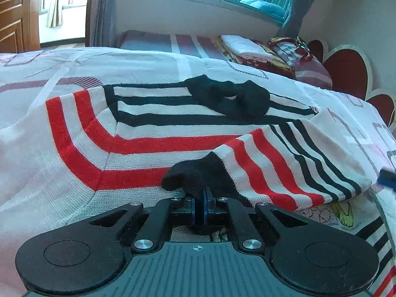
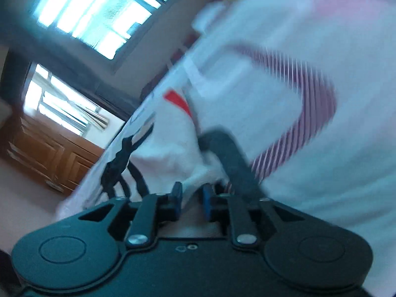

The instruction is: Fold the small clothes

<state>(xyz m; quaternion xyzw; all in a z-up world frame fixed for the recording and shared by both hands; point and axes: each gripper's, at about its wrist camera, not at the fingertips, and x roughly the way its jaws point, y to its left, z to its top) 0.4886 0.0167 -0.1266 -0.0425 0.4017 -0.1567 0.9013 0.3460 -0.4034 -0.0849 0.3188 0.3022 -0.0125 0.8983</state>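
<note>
You had the bed as your working area, its patterned cover giving a broad, soft base for the fold. Spread across it lay the striped sweater, red bands near and black bands far, with the black collar at the far side and one sleeve already turned in over the body from the right, likely to narrow the garment. You held the left gripper low at the near edge, its jaws closed together on the black cuff, probably to place that sleeve flat. Your right gripper was tilted and blurred in its own view; its jaws stood slightly apart with white fabric bunched between them, so I cannot tell whether they were gripping.
</note>
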